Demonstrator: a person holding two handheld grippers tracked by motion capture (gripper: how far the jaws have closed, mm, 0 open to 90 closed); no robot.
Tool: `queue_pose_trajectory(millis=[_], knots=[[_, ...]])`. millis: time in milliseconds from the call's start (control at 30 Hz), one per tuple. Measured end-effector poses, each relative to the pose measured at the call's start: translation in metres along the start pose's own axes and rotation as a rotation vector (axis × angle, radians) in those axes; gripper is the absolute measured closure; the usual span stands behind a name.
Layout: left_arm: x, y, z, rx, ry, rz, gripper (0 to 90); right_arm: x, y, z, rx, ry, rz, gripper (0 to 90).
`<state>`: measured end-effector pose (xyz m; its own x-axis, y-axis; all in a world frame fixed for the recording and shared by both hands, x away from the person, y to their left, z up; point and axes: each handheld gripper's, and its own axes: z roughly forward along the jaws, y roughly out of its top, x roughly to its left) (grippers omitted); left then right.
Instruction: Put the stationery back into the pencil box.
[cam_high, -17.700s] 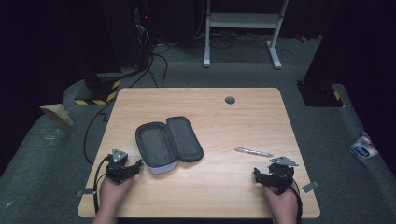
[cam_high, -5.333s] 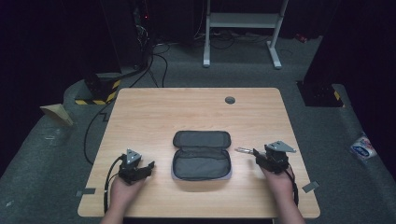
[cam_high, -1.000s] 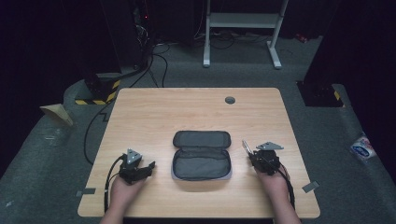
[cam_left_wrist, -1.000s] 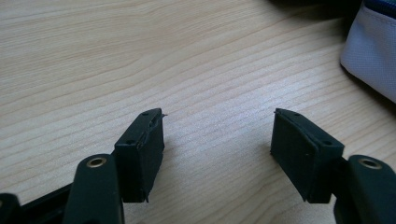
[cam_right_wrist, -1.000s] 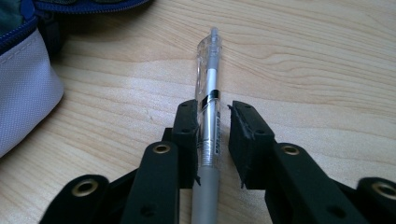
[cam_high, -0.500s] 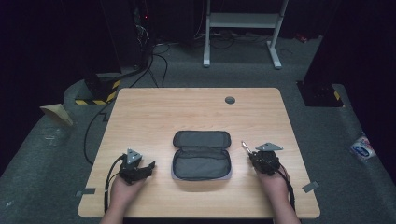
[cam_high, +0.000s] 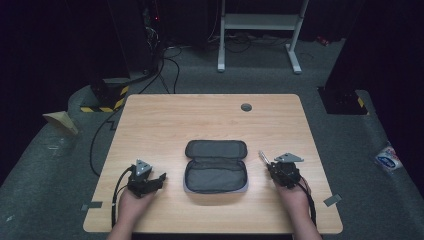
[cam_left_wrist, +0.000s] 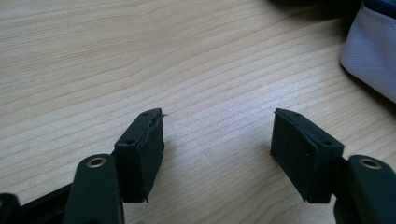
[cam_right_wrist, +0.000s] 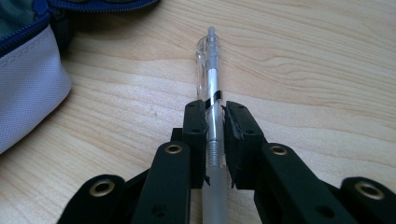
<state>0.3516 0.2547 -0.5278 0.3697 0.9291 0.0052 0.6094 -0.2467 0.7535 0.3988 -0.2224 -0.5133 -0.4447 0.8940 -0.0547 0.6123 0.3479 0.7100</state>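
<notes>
The clear plastic ballpoint pen (cam_right_wrist: 213, 88) with a grey grip section sits clamped between the two black pads of the right gripper (cam_right_wrist: 214, 122). The jaws have just finished closing and press on the barrel from both sides, around the black band near its middle. The pen runs straight out along the jaws, its clear clicker end pointing away from the hand. In the high view the pen (cam_high: 263, 158) sticks out from the right gripper (cam_high: 272, 169) toward the far edge of the table, angled slightly to the left, above the tabletop near the right edge and closer to the near edge than the far one.

Just left of the pen lies the open grey fabric zip case (cam_high: 216, 166), in the middle of the table's near half, its lid folded back toward the far edge and its dark lining showing. In the right gripper view the case's pale grey side and blue zip (cam_right_wrist: 28, 74) are close beside the pen, not touching it.

The left gripper (cam_high: 156, 180) rests low over the table near the near left corner, well apart from the case's left end. In the left gripper view its jaws stand wide with nothing but bare wood between them (cam_left_wrist: 217, 140); a corner of the case (cam_left_wrist: 369, 51) shows at the upper right.

The light wooden table (cam_high: 165, 120) has a small round grey cable port (cam_high: 246, 107) near its far edge.
</notes>
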Motion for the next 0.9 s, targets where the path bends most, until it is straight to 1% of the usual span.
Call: queue_pose_trajectory(millis=[100,400,467,600,667,767,833,900], knots=[[0.000,0.000,0.000,0.000,0.000,0.000,34.8,0.000,0.000,-0.002,-0.004,0.003,0.001,78.3],[0.000,0.000,0.000,0.000,0.000,0.000,34.8,0.001,0.003,-0.012,-0.045,0.002,-0.012,78.2],[0.000,0.000,0.000,0.000,0.000,0.000,34.8,0.001,0.003,-0.013,-0.047,0.001,-0.014,78.3],[0.000,0.000,0.000,0.000,0.000,0.000,34.8,0.002,0.005,-0.017,-0.059,0.001,-0.013,78.3],[0.000,0.000,0.000,0.000,0.000,0.000,34.8,0.003,0.006,-0.020,-0.073,0.002,-0.021,78.3],[0.000,0.000,0.000,0.000,0.000,0.000,34.8,0.003,0.007,-0.022,-0.081,0.002,-0.025,78.3],[0.000,0.000,0.000,0.000,-0.001,0.000,34.8,0.005,0.009,-0.024,-0.087,0.007,-0.018,78.2],[0.000,0.000,0.000,0.000,0.000,0.000,34.8,0.007,0.011,-0.025,-0.094,0.012,-0.026,78.3]])
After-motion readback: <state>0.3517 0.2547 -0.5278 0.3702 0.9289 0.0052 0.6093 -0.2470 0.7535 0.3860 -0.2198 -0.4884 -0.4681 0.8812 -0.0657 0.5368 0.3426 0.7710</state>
